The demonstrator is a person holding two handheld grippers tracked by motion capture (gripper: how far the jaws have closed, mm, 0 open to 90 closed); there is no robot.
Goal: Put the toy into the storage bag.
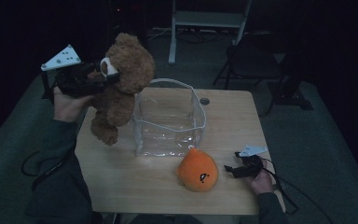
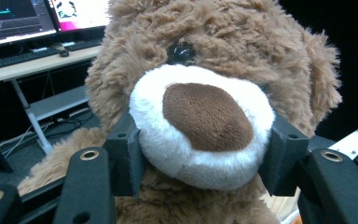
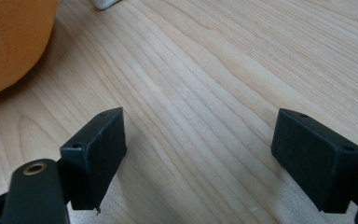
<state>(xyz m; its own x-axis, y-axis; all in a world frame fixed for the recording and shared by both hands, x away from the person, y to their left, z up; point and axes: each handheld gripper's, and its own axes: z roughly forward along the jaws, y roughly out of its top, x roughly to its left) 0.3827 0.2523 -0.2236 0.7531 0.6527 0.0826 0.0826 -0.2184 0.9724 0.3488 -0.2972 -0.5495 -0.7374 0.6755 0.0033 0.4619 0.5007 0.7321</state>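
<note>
The teddy bear [image 1: 121, 84] hangs in the air over the left edge of the table [image 1: 233, 121], just left of the box [image 1: 168, 119]. The round plush toy [image 1: 197, 171] lies on the table in front of the box, with the right gripper [image 1: 235, 170] resting to its right.

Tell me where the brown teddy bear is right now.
In the high view the teddy bear hangs in the air at the left, above the table's left edge, beside the clear plastic bag. The left gripper holds it by the white muzzle.
</note>
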